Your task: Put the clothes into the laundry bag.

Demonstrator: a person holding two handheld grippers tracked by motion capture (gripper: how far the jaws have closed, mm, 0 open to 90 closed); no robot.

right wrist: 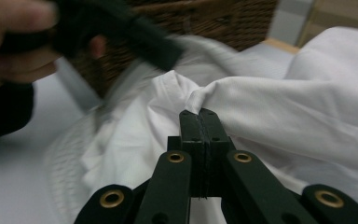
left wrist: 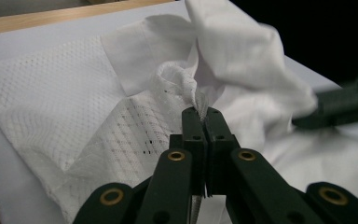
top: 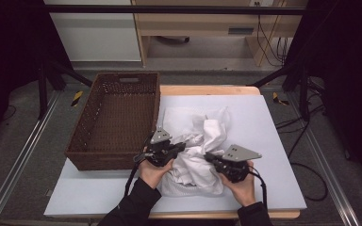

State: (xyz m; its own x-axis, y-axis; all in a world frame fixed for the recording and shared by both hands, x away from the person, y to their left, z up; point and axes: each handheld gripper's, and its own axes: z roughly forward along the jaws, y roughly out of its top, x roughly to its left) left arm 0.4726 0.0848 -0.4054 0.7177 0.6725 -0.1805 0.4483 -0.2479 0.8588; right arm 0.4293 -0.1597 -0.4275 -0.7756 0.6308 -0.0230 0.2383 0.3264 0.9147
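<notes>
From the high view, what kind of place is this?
Likely a lab recording station, not a home: a table with a pale mat inside a dark metal frame, loose cables on grey floor, and a wicker basket beside crumpled white cloth.

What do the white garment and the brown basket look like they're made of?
White garment: soft, thin woven fabric, matte, crumpling into folds; part of it is perforated mesh, by the rows of small holes in the left gripper view. Likely cotton or a synthetic blend.
Brown basket: woven wicker or rattan-like strands, dark brown, with an open weave and a cut-out handle.

No readable text, no labels, no brands, no numbers, no signs anywhere
</notes>
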